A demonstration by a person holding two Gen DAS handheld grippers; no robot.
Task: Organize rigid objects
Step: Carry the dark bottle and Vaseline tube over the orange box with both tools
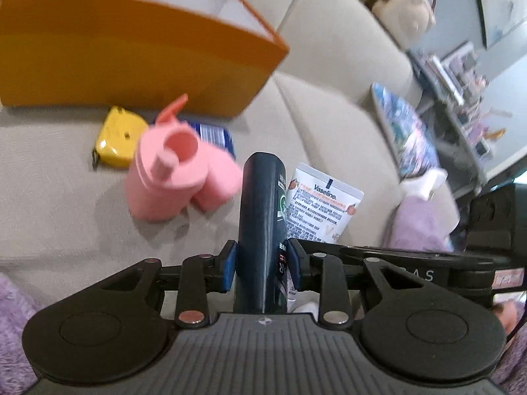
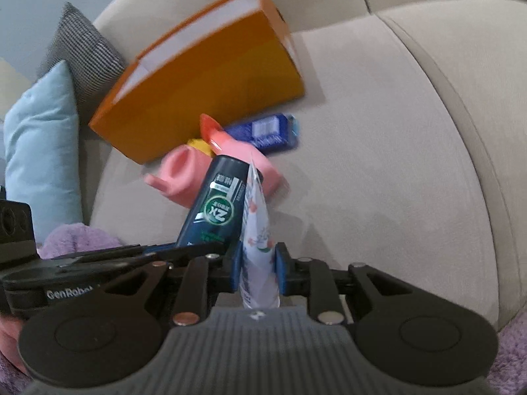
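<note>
between the blue pads of the left gripper a dark navy bottle is pinched upright, while the right gripper pinches a white vaseline tube close beside it. beyond them on the beige sofa cushion lies a pink collapsible bottle, with a yellow tape measure and a blue packet near it, all in front of an open orange paper bag.
</note>
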